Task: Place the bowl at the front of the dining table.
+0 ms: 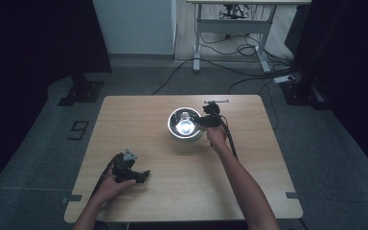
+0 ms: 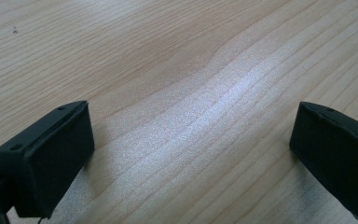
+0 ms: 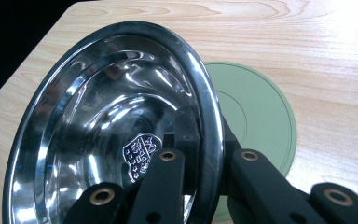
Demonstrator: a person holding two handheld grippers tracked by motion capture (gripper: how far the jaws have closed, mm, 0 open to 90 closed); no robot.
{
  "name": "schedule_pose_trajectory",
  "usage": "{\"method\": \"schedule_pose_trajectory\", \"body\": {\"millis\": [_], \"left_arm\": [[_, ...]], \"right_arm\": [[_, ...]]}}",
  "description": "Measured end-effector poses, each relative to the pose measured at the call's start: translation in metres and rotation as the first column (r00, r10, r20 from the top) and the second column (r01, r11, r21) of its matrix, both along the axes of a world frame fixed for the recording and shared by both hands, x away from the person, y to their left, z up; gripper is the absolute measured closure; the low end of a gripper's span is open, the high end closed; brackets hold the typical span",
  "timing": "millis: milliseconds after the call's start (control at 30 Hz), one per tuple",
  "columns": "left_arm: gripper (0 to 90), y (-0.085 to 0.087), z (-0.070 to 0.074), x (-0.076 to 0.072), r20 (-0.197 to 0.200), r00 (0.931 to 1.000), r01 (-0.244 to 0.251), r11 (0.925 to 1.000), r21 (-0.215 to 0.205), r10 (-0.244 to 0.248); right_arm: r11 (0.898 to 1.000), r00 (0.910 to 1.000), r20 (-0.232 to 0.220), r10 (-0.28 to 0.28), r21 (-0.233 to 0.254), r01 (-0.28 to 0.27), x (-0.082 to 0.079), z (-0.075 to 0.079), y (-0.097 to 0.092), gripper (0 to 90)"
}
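From the high view we see a wooden bench (image 1: 182, 191) with a shiny steel bowl (image 1: 184, 125) near its middle, somewhat toward the far edge. Our right claw (image 1: 205, 121) reaches the bowl's right rim, with the right hand (image 1: 216, 136) just behind it. Our left claw (image 1: 143, 176) lies low over the bench near the front left, well apart from the bowl, with the left hand (image 1: 109, 186) gripping its body.

In the left gripper view, the left claw (image 2: 191, 140) is released: its two black jaws stand wide apart, with bare bench (image 2: 177, 60) between them.

In the right gripper view, the right claw (image 3: 200, 135) is clenched on the rim of the bowl (image 3: 102, 116), one jaw inside the polished wall and the other outside it. The bowl is tilted up on edge toward the camera, so we look into its mirrored inside, where a small stamped mark shows. Behind the bowl a round green mat (image 3: 256, 112) lies flat on the bench (image 3: 317, 56), partly hidden by the rim.
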State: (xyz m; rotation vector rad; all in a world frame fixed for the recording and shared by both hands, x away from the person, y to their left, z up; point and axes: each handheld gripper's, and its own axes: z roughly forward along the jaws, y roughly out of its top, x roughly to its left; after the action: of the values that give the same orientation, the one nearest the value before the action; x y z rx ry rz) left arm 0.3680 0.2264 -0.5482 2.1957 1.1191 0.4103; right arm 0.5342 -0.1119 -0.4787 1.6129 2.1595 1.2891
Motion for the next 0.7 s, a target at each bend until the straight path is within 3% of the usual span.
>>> {"method": "schedule_pose_trajectory", "body": {"millis": [300, 700], "left_arm": [[0.0, 0.0, 0.0, 0.0, 0.0, 1.0, 0.001, 1.0, 0.002, -0.001], [0.0, 0.0, 0.0, 0.0, 0.0, 1.0, 0.001, 1.0, 0.002, -0.001]], "right_arm": [[1.0, 0.9998, -0.011, -0.016, 0.003, 0.016, 0.011, -0.007, 0.006, 85.9], [0.998, 0.9976, -0.033, -0.062, 0.016, 0.062, 0.022, -0.018, -0.001, 85.9]]}}
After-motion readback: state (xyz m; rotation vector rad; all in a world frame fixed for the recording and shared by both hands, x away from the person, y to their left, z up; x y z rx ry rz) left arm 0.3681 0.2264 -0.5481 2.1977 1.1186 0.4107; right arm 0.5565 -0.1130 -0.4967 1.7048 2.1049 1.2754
